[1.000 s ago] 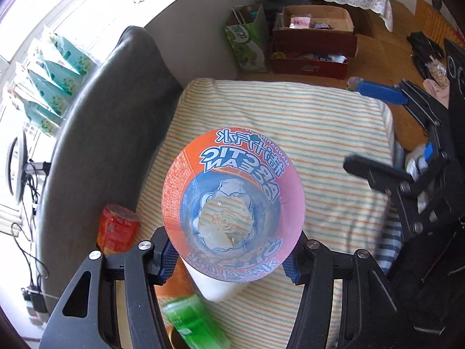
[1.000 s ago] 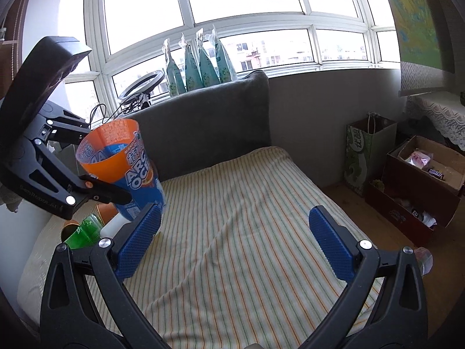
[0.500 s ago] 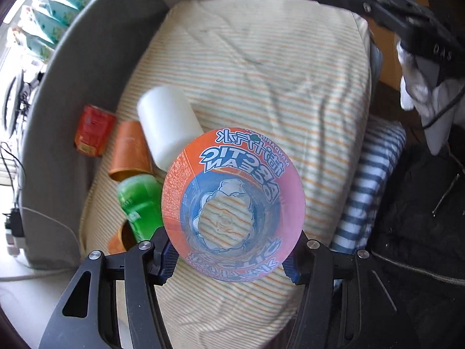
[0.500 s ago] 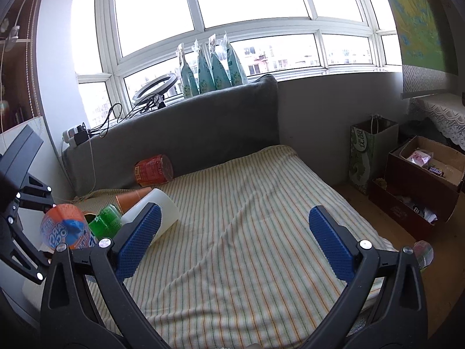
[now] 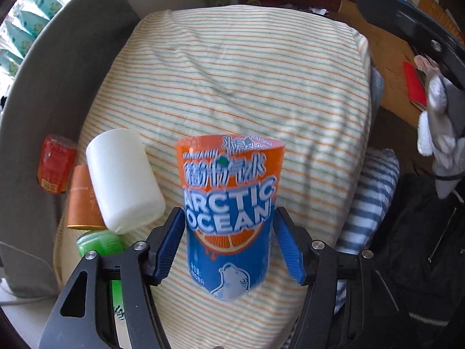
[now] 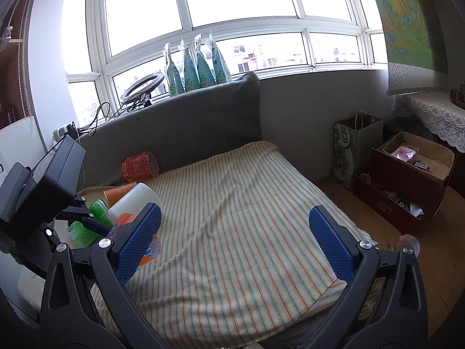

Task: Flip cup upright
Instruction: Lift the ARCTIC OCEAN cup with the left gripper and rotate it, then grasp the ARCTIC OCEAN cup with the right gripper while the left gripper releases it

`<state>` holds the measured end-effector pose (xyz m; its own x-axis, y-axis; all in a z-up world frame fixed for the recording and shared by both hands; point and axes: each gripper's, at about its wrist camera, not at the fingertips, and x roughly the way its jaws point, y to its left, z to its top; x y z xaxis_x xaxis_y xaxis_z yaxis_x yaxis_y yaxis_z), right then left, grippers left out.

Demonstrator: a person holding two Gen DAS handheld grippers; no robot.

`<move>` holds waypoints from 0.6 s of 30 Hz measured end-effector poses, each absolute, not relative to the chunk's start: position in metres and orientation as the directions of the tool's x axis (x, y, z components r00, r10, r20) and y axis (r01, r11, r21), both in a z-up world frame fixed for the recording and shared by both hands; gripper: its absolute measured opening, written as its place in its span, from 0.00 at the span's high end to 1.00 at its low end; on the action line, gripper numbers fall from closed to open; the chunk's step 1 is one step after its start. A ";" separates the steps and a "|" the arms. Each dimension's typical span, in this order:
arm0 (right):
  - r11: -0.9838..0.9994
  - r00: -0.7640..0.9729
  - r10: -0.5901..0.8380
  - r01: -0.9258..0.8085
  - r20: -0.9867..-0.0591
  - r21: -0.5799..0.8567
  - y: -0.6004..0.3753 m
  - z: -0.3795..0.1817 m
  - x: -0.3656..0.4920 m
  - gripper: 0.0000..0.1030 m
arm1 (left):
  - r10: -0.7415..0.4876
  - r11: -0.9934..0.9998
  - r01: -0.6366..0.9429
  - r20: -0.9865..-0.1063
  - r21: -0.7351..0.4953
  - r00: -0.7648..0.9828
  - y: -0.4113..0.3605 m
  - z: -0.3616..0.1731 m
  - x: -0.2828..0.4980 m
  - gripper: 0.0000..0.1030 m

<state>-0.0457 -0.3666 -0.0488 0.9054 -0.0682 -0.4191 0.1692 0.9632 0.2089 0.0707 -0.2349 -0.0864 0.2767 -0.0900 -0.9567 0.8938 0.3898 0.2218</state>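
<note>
Cup (image 5: 229,215) mouth-up between the left gripper (image 5: 229,241) pads, contact unclear; right gripper (image 6: 232,241) wide, largely hiding it.

place: home | cues: striped bed (image 6: 232,218), bay window (image 6: 232,14)

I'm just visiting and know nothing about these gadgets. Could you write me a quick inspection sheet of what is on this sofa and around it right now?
Surface: striped sofa cover, rumpled.
Job's things: Arctic Ocean cup, mouth up, between the left tongs; whether the pads touch it is unclear.
Clutter: white cup, orange cup, green cup and red can, all lying on their sides at the sofa's end.
Grippers: right tongs wide open, holding nothing.
Cables: wires and a ring light on the window sill.
Surroundings: cardboard boxes and green paper bag on the floor.
</note>
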 end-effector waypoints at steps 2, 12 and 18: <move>0.960 0.898 -0.066 0.175 -0.435 0.216 -0.370 -0.052 -0.046 0.00 | -0.113 0.404 0.891 -0.955 0.207 0.273 -0.237 -0.087 0.074 0.39; 0.865 0.753 0.245 0.115 -0.611 0.488 -0.366 -0.090 -0.016 0.00 | -0.246 0.496 0.850 -0.911 0.175 0.331 -0.208 -0.050 0.066 0.34; 0.771 0.683 0.356 0.171 -0.638 0.613 -0.350 -0.110 0.002 0.00 | -0.287 0.637 0.753 -0.856 0.165 0.431 -0.164 -0.034 0.048 0.32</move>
<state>0.0019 -0.3501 -0.1099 0.6830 0.3556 -0.6380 0.1715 0.7710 0.6133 0.0481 -0.1641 -0.0339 0.4306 -0.2871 -0.8557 0.7533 0.6366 0.1654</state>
